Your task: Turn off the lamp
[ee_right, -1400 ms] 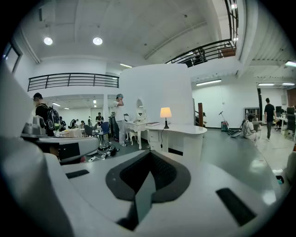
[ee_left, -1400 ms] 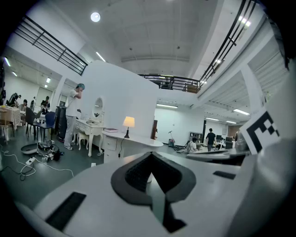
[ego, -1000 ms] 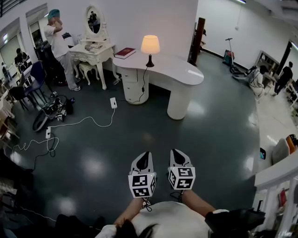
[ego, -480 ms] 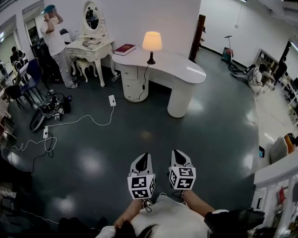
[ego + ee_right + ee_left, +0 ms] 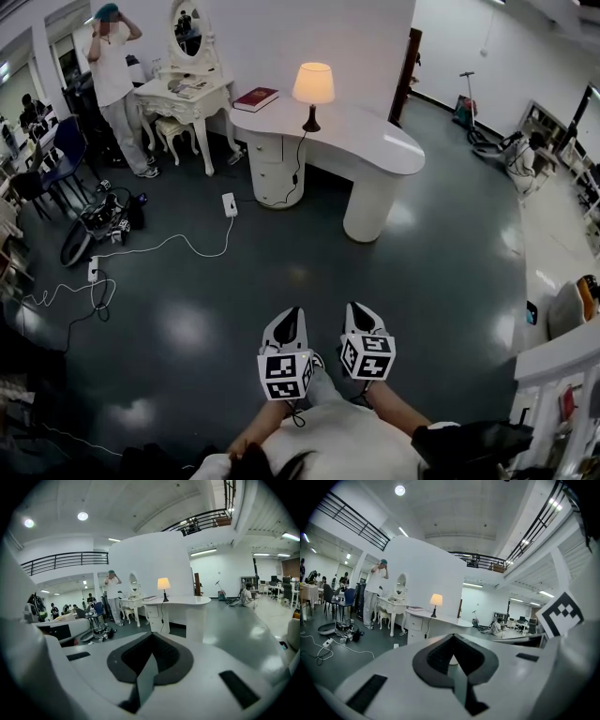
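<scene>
White kidney-shaped tabletop (image 5: 375, 141) at upper centre of the head view. On its rear part, near the wall: lamp (image 5: 313, 86), upright, shade glowing warm, slim dark stem and base. Lit, not yet switched off. Dark cord (image 5: 297, 164) dropping from the lamp base over the front edge and down the front.

Left of the lamp on the same top, well apart from it: red book (image 5: 255, 98), lying flat. Further left: white dressing table (image 5: 187, 98) with oval mirror (image 5: 188, 36), and beside it a person (image 5: 112, 80) in white, arms raised to the head.

On the dark glossy floor (image 5: 309, 253), left of centre: small white box, possibly a power strip (image 5: 229, 204), with a white cable (image 5: 141, 246) trailing off to the left.

Low in the frame, side by side, pointing up toward the tabletop and well short of it: left tongs (image 5: 292, 312) and right tongs (image 5: 357, 307). Both pinched together at the tips, nothing between them, seen plainly in each gripper view. Lamp small and far off above the tips in both of those views.
</scene>
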{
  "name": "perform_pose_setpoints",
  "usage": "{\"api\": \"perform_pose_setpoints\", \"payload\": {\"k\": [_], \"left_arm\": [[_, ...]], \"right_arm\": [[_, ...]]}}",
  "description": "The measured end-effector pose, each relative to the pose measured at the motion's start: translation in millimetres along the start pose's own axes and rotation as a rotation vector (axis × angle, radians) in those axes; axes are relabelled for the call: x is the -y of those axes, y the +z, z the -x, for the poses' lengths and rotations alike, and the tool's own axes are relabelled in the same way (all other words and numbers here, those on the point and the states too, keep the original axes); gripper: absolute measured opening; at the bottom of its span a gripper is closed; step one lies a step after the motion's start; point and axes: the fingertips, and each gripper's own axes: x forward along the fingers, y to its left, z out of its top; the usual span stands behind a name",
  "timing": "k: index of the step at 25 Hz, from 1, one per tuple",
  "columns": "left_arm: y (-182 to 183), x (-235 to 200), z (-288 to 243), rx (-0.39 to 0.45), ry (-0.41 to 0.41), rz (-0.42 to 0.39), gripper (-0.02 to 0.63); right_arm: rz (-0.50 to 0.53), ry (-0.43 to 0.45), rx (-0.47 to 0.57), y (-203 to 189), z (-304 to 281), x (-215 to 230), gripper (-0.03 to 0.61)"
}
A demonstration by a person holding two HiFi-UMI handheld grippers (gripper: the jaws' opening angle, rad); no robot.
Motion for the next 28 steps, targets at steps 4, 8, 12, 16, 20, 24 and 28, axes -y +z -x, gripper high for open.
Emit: {"api": "perform_pose_setpoints", "payload": {"k": [4,8,12,16,20,24,28], "left_arm": [[16.3,-18.5,-29.5,0.017,0.021,-0.006,0.008],[27.4,-30.9,-60.9,0.017,0.038,0.004,0.008],[35.8,-39.3,-90.0,0.006,0.045,0.009,0.008],[50.2,-50.3,-117.8,0.014,0.059,0.016,0.008],[68.8,-62.3,-147.3,0.036,0.075,0.015,0.009],[77.3,-72.4,-182.1,0.038,0.084,0.021,0.008],[80.7,-76.4,-216.8,0.038,0.083,0.021,0.008]], "right_arm": [[0.029,0.015,0.018,21.8,-32.5,-1.4,-0.002],[0.027,0.020,0.002,38.0,-64.9,9.0,-0.002],[0.032,0.029,-0.011,52.4,-93.2,17.2,-0.002],[0.034,0.038,-0.019,68.1,-123.1,24.7,-0.002],[0.057,0.044,-0.021,84.3,-151.9,31.2,-0.002],[0.068,0.055,-0.024,100.1,-183.7,39.4,-0.002],[0.077,0.057,-0.024,114.4,-213.7,52.7,-0.002]]}}
